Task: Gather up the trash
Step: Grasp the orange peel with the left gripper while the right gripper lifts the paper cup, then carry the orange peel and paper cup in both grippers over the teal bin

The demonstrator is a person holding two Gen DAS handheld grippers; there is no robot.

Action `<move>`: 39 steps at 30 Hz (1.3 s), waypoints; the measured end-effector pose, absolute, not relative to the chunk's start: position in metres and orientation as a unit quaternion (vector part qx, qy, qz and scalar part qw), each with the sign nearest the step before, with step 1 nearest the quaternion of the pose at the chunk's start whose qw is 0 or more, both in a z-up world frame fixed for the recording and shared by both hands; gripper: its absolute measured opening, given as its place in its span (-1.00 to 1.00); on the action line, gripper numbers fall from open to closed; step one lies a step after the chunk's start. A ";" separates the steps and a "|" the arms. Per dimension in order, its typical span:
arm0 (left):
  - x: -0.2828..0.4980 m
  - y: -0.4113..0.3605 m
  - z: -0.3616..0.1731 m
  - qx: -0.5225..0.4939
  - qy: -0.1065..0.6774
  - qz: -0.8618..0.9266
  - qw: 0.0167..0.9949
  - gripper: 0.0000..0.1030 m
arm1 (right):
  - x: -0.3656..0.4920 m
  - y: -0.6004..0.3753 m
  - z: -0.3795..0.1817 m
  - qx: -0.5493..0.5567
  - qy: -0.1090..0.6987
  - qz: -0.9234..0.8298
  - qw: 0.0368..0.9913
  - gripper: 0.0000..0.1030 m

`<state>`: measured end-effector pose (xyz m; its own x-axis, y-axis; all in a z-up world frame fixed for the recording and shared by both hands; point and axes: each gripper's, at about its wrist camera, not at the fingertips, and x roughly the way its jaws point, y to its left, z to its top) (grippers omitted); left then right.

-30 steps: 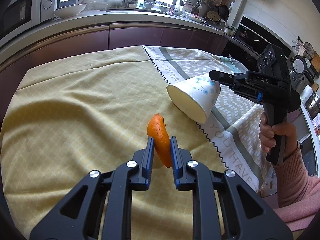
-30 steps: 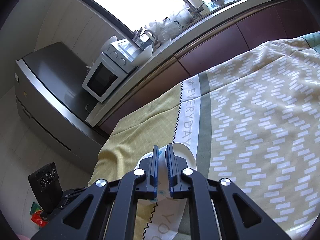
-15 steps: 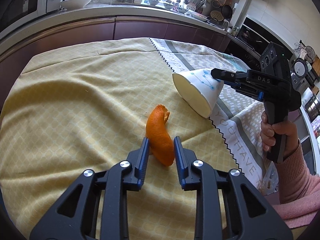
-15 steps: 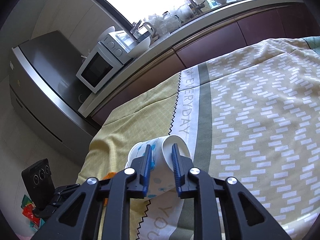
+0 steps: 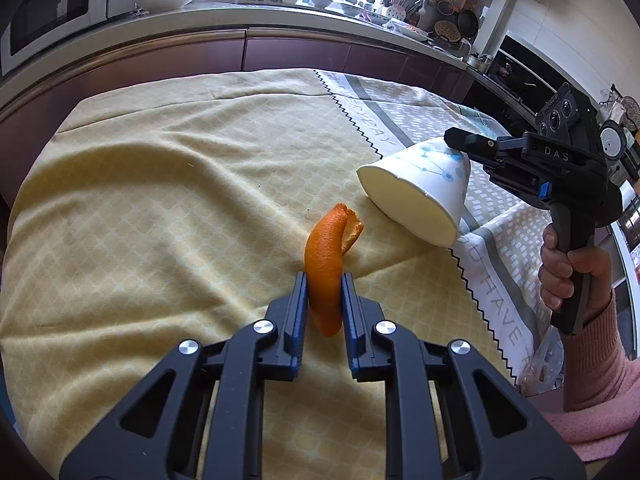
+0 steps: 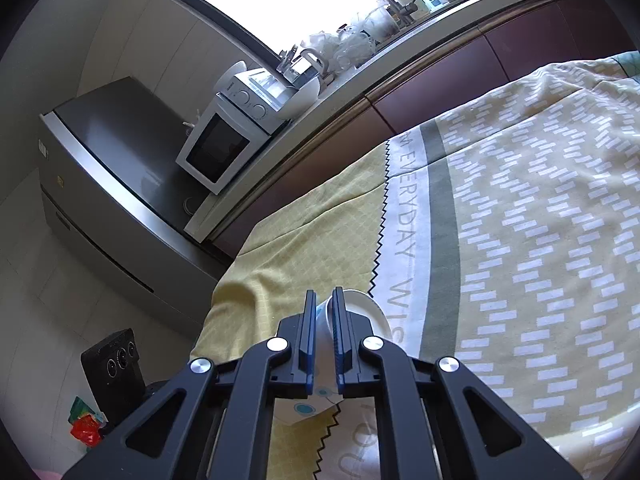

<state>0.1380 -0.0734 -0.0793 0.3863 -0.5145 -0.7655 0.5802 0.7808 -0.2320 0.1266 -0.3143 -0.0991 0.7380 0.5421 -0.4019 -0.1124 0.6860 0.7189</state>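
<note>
Left gripper just closed, clamping orange peel upright above yellow tablecloth. Right gripper just closed, pinching paper cup by base, mouth tilted toward peel. I judge step: loading trash into cup. Next: carry peel to mouth, release inside.

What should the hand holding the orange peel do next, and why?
Probably carry the peel over and drop it into the cup. The left gripper, whose jaws have just been closing, now pinches the orange peel. The right gripper is clamped on the flattened base of the paper cup, whose open mouth tilts toward the peel, close by over the yellow tablecloth.
</note>
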 end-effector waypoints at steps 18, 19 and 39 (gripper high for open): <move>0.124 -0.026 -0.062 0.001 0.421 -0.312 0.852 -0.68 | 0.134 -0.288 -0.090 0.333 0.318 0.207 0.863 -0.61; 0.123 -0.026 -0.062 0.000 0.422 -0.311 0.851 -0.68 | 0.133 -0.287 -0.091 0.326 0.321 0.199 0.867 -0.27; 0.124 -0.022 -0.074 -0.011 0.436 -0.314 0.843 -0.68 | 0.127 -0.259 -0.112 0.265 0.374 0.182 0.870 0.10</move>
<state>0.1235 -0.0221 -0.0744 0.4224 -0.5389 -0.7288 0.5203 0.8026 -0.2919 0.1271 -0.2587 -0.1115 0.6546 0.5149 -0.5535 -0.1182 0.7928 0.5979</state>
